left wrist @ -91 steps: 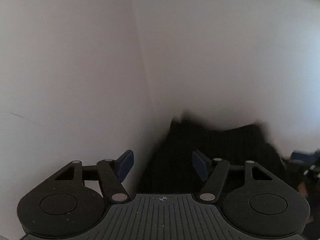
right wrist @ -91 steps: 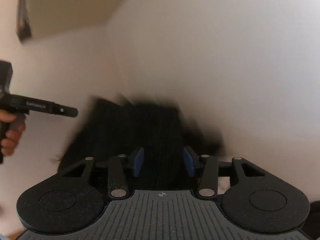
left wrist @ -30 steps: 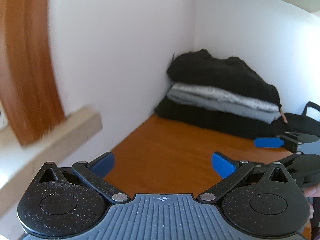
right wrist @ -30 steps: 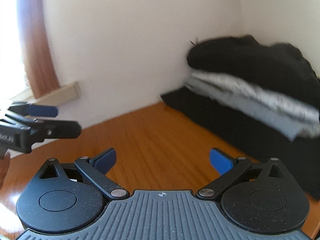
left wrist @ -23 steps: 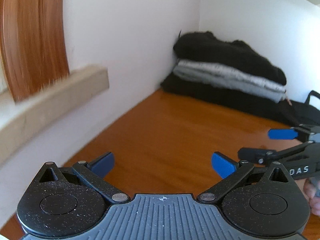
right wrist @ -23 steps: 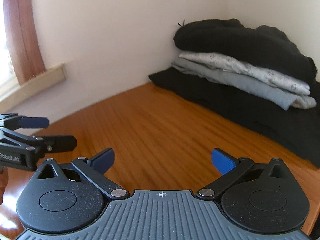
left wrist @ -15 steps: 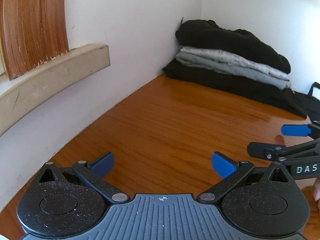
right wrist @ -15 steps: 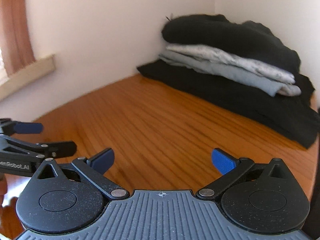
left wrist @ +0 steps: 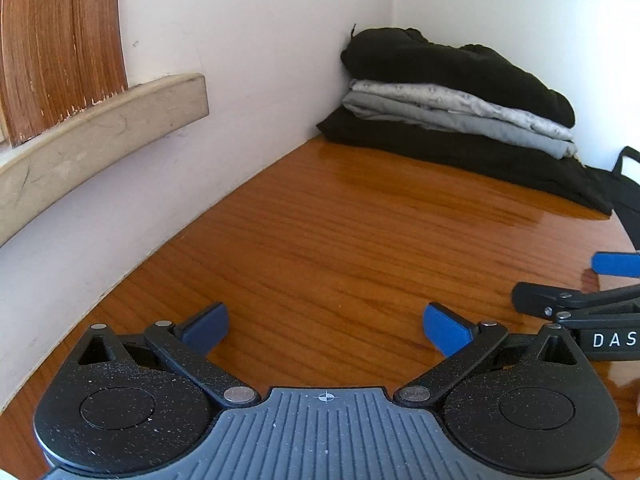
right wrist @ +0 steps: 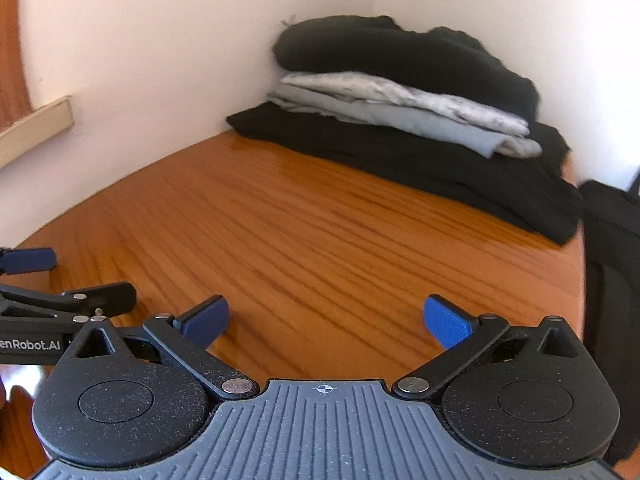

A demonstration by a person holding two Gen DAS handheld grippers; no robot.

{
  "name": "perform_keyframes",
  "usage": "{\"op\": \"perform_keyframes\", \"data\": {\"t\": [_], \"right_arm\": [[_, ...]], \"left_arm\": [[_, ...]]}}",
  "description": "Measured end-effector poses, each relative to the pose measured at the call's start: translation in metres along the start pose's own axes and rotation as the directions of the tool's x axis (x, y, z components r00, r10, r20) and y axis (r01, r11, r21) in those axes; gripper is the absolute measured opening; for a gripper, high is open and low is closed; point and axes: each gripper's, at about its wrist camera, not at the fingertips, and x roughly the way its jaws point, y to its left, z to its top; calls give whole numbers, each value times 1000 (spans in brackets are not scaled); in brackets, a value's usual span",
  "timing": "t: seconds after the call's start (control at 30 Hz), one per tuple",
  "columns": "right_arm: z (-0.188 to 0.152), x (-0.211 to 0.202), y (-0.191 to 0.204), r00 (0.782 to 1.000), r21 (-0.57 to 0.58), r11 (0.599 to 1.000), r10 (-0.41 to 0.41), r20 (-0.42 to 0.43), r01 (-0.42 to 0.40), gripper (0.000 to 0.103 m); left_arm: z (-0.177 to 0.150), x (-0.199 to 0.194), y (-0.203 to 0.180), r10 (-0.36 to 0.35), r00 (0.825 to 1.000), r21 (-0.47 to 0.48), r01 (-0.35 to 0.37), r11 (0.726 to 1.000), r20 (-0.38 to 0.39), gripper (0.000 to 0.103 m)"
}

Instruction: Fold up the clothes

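A stack of folded clothes point(left wrist: 460, 116) point(right wrist: 404, 112) lies in the far corner of the wooden table point(left wrist: 340, 240) point(right wrist: 320, 240): a black garment on top, grey ones under it, a wide black one at the bottom. My left gripper point(left wrist: 326, 326) hovers low over the bare wood, open and holding nothing. My right gripper point(right wrist: 326, 322) is likewise open and holds nothing. Each gripper shows at the edge of the other's view: the right one point(left wrist: 576, 284), the left one point(right wrist: 68, 280). Both stand well short of the stack.
White walls close the table on the left and at the back. A pale wooden ledge point(left wrist: 100, 132) juts from the left wall under a brown wooden panel point(left wrist: 60, 40). A black bag point(right wrist: 612, 240) sits at the table's right edge.
Both grippers have drawn back from the black garment, opened wide, and dropped low over the table. The stack now lies farther away than one second ago.
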Motion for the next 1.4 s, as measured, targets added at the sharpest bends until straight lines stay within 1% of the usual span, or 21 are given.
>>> {"op": "perform_keyframes", "data": {"t": [0.3,0.63,0.77,1.4], "right_arm": [[-10,-13,3,998,49,997,-61,-1,61,103],[-14,-15,4,997,64,994,-83,-1,83,103],[-14,-15,4,997,65,995,-82,0,82,103],[-14,-15,4,997,60,995,-77,0,77,103]], "left_arm": [[-1,0,0,-4,1000,2,4,1000,0,103],[-7,-5,-1,0,1000,1,0,1000,-1,103],[-9,-7,-2,11,1000,-6,-11,1000,-1,103],[-9,-11,-2,10,1000,-6,-10,1000,-2,103]]}}
